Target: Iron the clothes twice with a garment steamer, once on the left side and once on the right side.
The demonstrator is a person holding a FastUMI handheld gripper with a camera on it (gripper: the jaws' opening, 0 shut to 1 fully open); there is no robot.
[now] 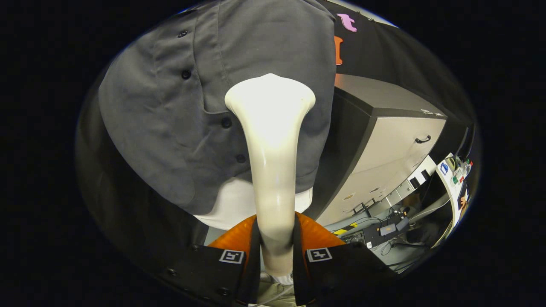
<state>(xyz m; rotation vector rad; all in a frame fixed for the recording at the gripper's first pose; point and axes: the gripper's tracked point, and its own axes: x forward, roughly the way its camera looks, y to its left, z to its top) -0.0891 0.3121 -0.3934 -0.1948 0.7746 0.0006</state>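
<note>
black two-finger gripper [275, 251] is clamped on the neck of the white plastic garment steamer [273, 140]; flared head is held at 12 o'clock against the hanging grey buttoned shirt [170, 128]. grey metal cabinet [384, 149] is seen at 3 o'clock.

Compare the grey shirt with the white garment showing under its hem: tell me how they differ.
The grey shirt is dark and carries a row of dark buttons; the white garment is pale, with no buttons visible. The grey shirt spreads wide beyond the steamer; the white garment shows just as a strip below the shirt's hem. Both hang behind the steamer, whose handle both fingers of the gripper press on.
</note>
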